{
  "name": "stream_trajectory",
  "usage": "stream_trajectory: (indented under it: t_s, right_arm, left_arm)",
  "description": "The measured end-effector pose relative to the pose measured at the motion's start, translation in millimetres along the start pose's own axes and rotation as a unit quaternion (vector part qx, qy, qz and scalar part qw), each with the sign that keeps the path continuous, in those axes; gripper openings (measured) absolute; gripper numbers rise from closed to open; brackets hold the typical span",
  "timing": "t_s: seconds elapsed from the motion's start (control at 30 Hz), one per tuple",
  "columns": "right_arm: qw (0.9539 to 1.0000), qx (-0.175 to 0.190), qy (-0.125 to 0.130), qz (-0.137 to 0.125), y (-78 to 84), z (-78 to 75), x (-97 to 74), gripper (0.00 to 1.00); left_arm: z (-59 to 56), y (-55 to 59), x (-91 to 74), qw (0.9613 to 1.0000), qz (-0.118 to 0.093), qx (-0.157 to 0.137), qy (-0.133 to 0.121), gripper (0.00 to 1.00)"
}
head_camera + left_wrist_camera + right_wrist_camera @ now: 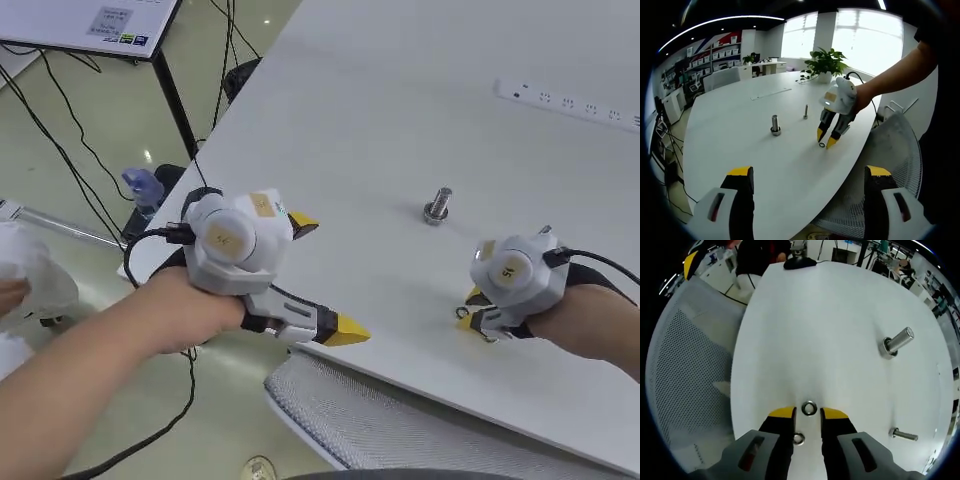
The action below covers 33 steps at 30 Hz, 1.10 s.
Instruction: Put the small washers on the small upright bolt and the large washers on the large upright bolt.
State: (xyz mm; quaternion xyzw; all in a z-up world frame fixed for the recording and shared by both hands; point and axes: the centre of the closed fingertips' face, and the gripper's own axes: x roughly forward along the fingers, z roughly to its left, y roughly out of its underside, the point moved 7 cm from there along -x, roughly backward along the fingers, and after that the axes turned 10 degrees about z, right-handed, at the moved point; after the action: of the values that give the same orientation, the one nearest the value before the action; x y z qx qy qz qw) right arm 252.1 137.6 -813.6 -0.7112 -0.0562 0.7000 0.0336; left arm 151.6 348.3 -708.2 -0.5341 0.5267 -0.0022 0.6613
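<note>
Left gripper [327,276] gaping, right gripper [808,413] narrowly parted

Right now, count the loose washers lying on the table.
2. One washer lies between the right hand-held gripper's tips; a second washer sits further back between its jaws. More may be hidden beneath it.

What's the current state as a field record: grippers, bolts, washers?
left gripper: open wide, empty, at the near edge of the table
right gripper: open, tips low at the table, straddling the front washer
front washer: flat, between the right jaw tips
rear washer: flat, further back between those jaws
large bolt: upright, clear of both grippers
small bolt: upright, clear of both grippers
power strip: far side of table
</note>
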Motion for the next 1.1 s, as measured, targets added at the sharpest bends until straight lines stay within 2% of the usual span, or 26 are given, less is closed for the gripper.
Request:
stream_trajectory:
  t_s: [0.17, 0.3, 0.5, 0.77, 1.1]
  right_arm:
    - [0.9999, -0.01, 0.002, 0.011, -4.6, 1.1, 0.3, 0.15]
    - [0.9998, -0.013, 0.002, 0.018, -5.0, 1.5, -0.7, 0.14]
    - [0.9995, 0.031, -0.01, -0.004, -1.4, -0.2, -1.8, 0.12]
    - [0.9996, 0.024, -0.013, -0.003, -0.1, -1.5, -3.9, 0.12]
    - [0.9979, 0.062, -0.011, -0.013, 12.9, -11.0, -16.6, 0.12]
  left_arm:
    - [-0.8, -0.7, -0.2, 1.0, -0.005, -0.002, 0.001, 0.91]
    - [0.1, -1.1, -0.2, 1.0, -0.004, -0.002, 0.0, 0.91]
    - [0.5, -1.4, 0.2, 1.0, -0.003, -0.001, 0.0, 0.91]
    - [2.5, -2.4, 1.3, 1.0, -0.002, -0.001, 0.001, 0.91]
    - [6.2, -3.8, 5.3, 1.0, -0.002, 0.0, 0.001, 0.9]
